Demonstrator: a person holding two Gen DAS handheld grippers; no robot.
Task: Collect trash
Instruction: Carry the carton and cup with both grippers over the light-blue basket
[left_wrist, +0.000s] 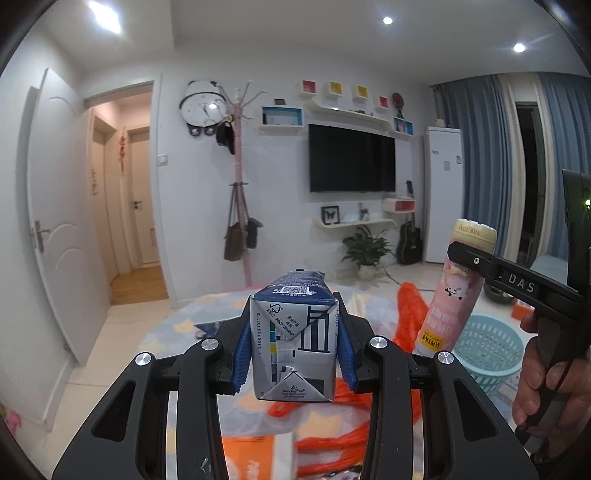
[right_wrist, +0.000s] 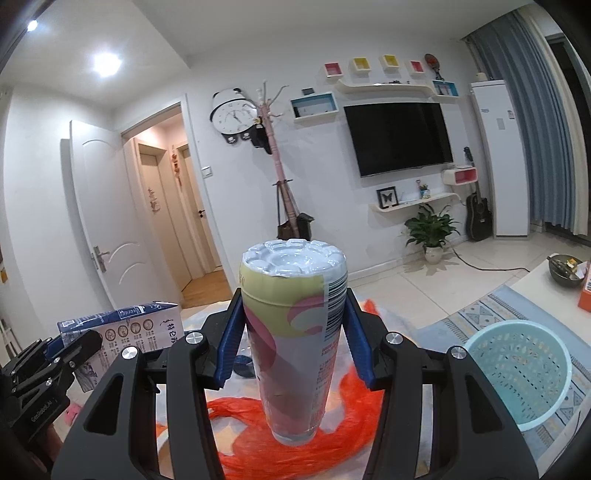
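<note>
Two pieces of trash are being carried at once. Left hand-held gripper (left_wrist: 293, 354) is clamping a blue-and-white paper milk carton (left_wrist: 293, 332), while right hand-held gripper (right_wrist: 291, 347) is gripping a pink-and-yellow plastic drink bottle (right_wrist: 295, 332), upside down. Neither is binned yet: the pale blue perforated plastic basket (right_wrist: 517, 376) is standing empty-looking, near right. An orange plastic bag (right_wrist: 295, 417) is lying below. Both grippers are pointing slightly downward, side by side.

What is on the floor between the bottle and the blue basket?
In the right wrist view, orange plastic bag is spread under the bottle and reaches toward the basket; then comes a strip of patterned rug.
</note>
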